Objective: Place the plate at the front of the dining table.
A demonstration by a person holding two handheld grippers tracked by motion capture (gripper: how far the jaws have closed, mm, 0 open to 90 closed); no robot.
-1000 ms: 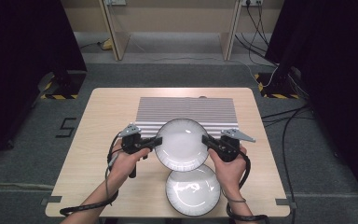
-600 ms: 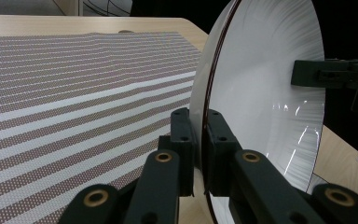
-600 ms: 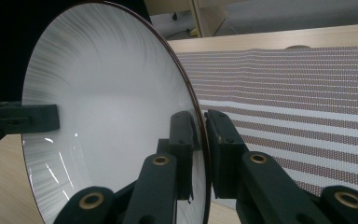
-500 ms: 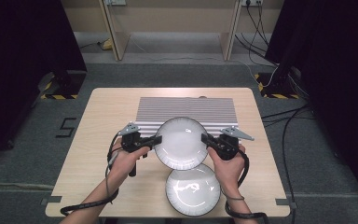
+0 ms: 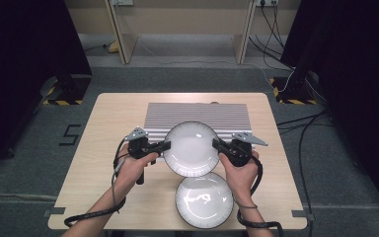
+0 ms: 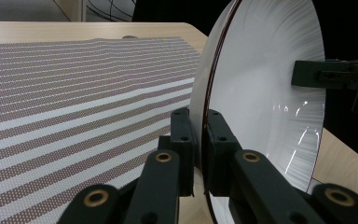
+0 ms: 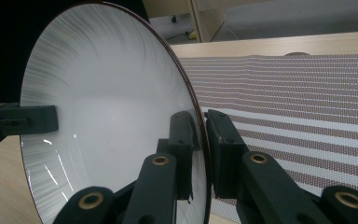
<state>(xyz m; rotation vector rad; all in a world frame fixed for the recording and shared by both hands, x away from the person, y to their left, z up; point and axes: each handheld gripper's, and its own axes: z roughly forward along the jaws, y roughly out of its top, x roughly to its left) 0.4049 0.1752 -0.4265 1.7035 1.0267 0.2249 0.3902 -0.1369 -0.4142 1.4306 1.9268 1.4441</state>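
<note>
A white plate point(image 5: 191, 149) with a dark rim is held up over the table point(image 5: 103, 113), one gripper on each side of it. The left gripper point(image 5: 164, 146) is clenched on the plate's left rim; in the left gripper view its two black jaws pinch the edge point(image 6: 200, 140) between them, one pad on the plate's back and one on its face. The right gripper point(image 5: 216, 144) grasps the opposite rim the same way, and in the right gripper view the thin dark edge point(image 7: 204, 140) runs straight down between its pads. Each gripper's view also shows the other gripper's jaw at the far rim of the plate.

The plate sits tilted, its hollow face up toward the high camera, over the near edge of a striped mat point(image 5: 197, 114). The mat lies behind the plate, toward the far side of the table. A second plate point(image 5: 204, 200) lies flat on the table just in front of the held plate, nearer the person, between the forearms. Cables trail from both grippers down past the wrists.
</note>
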